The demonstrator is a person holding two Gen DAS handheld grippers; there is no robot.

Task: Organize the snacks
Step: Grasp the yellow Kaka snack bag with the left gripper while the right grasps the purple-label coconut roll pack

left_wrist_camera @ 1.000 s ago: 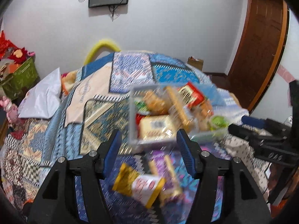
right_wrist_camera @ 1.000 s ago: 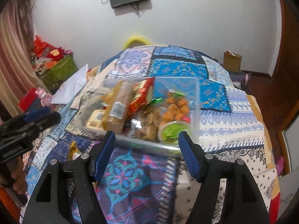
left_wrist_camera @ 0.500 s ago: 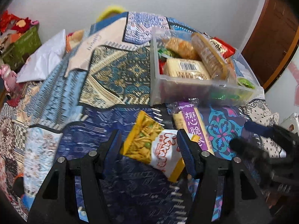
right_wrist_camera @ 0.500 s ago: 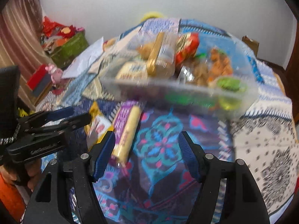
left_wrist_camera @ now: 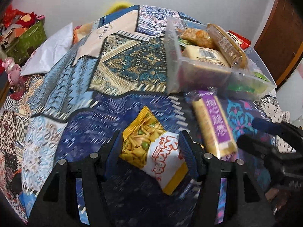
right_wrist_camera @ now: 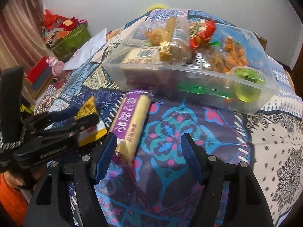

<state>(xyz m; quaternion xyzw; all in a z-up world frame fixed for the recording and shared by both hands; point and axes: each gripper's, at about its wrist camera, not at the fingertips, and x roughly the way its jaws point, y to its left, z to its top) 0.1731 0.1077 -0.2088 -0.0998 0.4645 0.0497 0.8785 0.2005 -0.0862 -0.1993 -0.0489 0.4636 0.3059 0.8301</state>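
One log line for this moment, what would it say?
left tongs: open around yellow snack bag | right tongs: open, empty, beside purple wafer pack | clear bin: holds snacks

1. The left tongs [left_wrist_camera: 150, 147] have dropped from above the clear bin [left_wrist_camera: 171, 56] to straddle the yellow snack bag [left_wrist_camera: 151, 151].
2. The right tongs [right_wrist_camera: 148, 152] have lowered beside the purple wafer-roll pack [right_wrist_camera: 130, 124].

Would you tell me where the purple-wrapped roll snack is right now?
The purple-wrapped roll snack lies on the patterned cloth in front of the clear bin, right of the yellow snack bag.
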